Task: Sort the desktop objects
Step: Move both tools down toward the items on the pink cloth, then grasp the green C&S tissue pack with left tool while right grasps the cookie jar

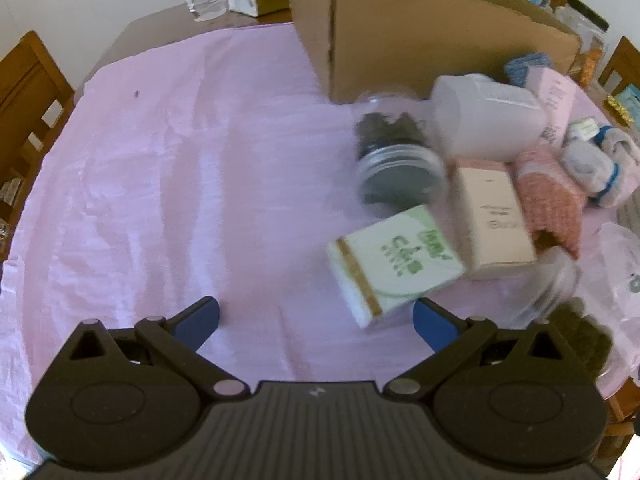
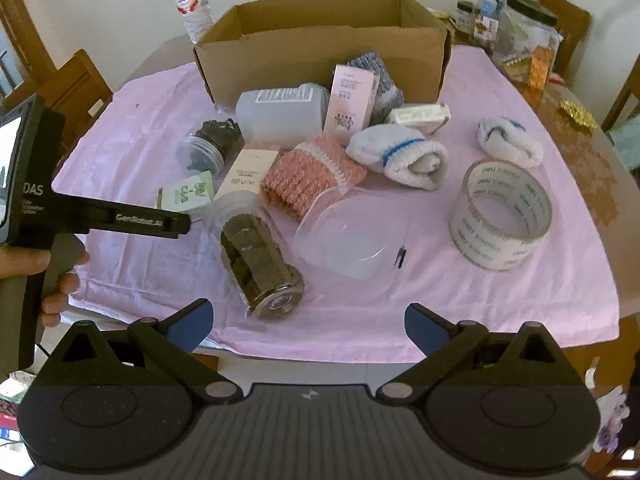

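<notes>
So we've got both grippers spread wide and holding nothing. The left gripper point(image 1: 316, 320) hovers low over the pink cloth point(image 1: 160, 184), and the green box point(image 1: 394, 266) sits just ahead and to its right, nearly touching the right finger, long axis slanting away to the right. The left is clearly the nearer one; the right gripper point(image 2: 308, 326) hangs back off the table edge, with the jar point(image 2: 260, 264) lying on its side nearest it, base toward us. The carton point(image 2: 320, 46) stands behind the pile. Readable stuff: "GenRobot.AI" and "DAS" on the left tool; the green box's lettering is too blurry to make out.
</notes>
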The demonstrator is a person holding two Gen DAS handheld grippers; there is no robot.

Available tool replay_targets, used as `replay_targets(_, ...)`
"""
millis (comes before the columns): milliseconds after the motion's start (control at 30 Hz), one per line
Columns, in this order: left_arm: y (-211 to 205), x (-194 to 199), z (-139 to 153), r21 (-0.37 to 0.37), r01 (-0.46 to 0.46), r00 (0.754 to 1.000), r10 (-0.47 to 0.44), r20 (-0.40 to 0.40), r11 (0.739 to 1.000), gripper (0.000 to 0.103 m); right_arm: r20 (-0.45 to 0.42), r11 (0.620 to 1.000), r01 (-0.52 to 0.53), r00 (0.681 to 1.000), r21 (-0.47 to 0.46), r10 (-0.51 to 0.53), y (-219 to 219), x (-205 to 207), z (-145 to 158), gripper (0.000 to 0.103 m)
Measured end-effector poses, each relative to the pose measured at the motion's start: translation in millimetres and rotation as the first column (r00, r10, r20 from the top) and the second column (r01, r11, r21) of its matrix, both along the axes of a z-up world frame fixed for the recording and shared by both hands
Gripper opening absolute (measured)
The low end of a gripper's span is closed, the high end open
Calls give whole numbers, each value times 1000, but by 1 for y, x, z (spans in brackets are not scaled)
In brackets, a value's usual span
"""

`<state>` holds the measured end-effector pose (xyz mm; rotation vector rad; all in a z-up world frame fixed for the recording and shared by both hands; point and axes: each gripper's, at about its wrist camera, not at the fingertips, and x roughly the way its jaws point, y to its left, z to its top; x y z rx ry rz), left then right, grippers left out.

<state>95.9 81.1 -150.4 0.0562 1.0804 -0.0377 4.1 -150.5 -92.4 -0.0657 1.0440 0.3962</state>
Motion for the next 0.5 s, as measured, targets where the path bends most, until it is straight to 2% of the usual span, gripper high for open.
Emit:
replay_targets(267,31,4,0,24,-21,1000,21,1,1000,102,-53,1000,25,998,12,-24,15,-1,-15,103)
replay_targets(367,34,3,6,6,32,999,-32,-3,999,102,-66,999,31,997,20,-30,23,0,-20,103)
replay_targets(500,25,2,19,-67,123,992,-122,18,990,102,-64,998,47,997,31,-45,30,0,-23,103)
